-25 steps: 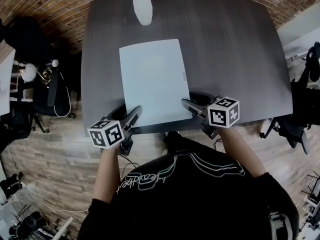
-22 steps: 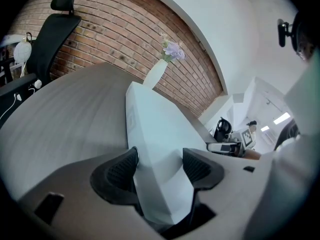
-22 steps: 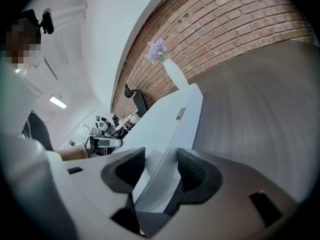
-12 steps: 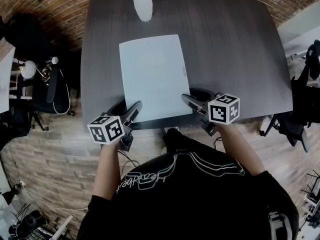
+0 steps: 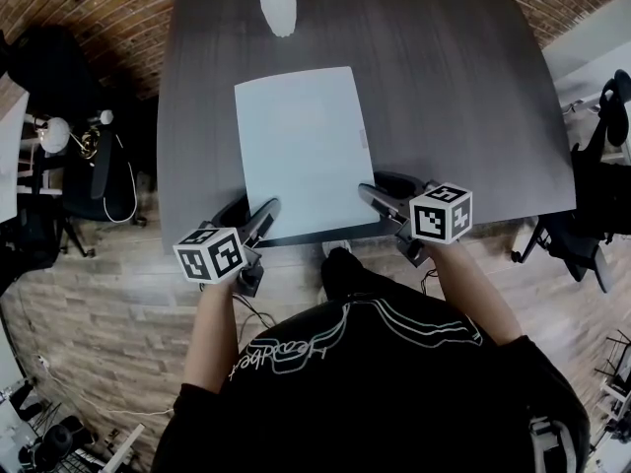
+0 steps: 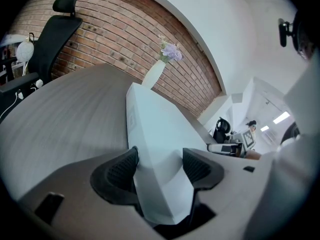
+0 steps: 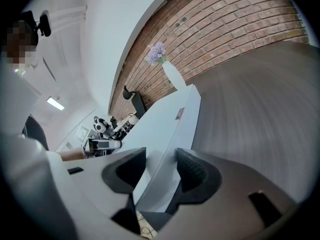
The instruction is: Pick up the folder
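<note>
At the far left, the L gripper (image 5: pixel 252 216) has the near-left corner of the pale blue folder (image 5: pixel 301 146) between its jaws. In the left gripper view the L gripper (image 6: pixel 160 166) has its jaws apart, not clamped: one pad sits at the folder's (image 6: pixel 155 129) edge and the other isn't pressing on it. Ahead of those jaws the folder lies flat on the dark desk (image 5: pixel 454 97), lengthwise, w/ a white vase (image 5: pixel 278 3) of purple flowers beyond its far end. Its near edge is right by the desk's near edge. The R gripper (image 5: pixel 381 193) has the near-right corner between its jaws. In the right gripper view the R gripper (image 7: pixel 160 171) also has its jaws apart, w/ no squeeze visible on the folder (image 7: pixel 165 119). A small label (image 7: pixel 180 114) sits on the folder's edge, just ahead of these jaws.
</note>
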{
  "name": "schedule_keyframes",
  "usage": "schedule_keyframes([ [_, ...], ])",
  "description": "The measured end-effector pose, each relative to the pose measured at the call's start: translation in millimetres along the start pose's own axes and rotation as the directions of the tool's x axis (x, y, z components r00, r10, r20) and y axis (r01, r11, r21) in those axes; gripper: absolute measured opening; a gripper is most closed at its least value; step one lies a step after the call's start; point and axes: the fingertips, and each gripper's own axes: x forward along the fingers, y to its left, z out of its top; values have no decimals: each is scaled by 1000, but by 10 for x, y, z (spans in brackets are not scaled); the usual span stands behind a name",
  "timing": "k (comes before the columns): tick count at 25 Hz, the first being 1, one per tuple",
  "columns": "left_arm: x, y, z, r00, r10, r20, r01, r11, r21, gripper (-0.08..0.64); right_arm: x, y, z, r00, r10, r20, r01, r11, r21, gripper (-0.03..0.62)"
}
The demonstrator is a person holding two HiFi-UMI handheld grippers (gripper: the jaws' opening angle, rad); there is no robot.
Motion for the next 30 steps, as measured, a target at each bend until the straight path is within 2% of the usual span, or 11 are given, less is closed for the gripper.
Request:
schedule_keyframes([
  [30, -295, -266, -566, 1000, -24, -18, 24, 999, 24, 290, -397, 271, -601, 999, -30, 34, 29, 999, 46, 176],
])
